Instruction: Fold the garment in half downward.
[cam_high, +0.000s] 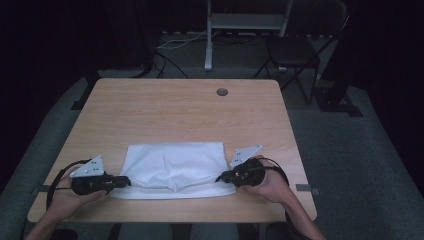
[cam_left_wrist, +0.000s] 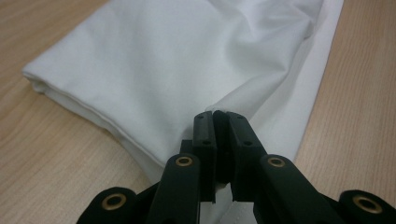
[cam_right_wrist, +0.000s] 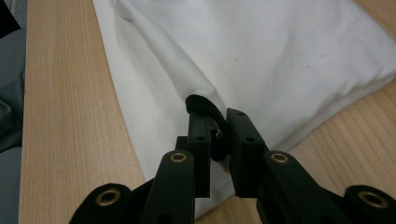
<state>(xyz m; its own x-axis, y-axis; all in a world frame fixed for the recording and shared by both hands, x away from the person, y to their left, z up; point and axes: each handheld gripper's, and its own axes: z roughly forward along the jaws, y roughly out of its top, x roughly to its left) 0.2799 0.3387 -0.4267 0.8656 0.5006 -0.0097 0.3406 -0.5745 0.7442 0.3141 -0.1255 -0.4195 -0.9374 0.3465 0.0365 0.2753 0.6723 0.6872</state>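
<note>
We observed a white cloth (cam_high: 172, 167) folded into a broad rectangle of several layers, lying flat on the near half of the table. Its upper layer was lifted into soft ridges at the two near corners, where it was pinched. A thinner bottom layer projected past the near edge.

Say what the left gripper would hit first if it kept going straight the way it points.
The left gripper is already shut on the white cloth. Going straight on, it would likely just push into more of that folded cloth; past it, probably the right gripper.
</note>
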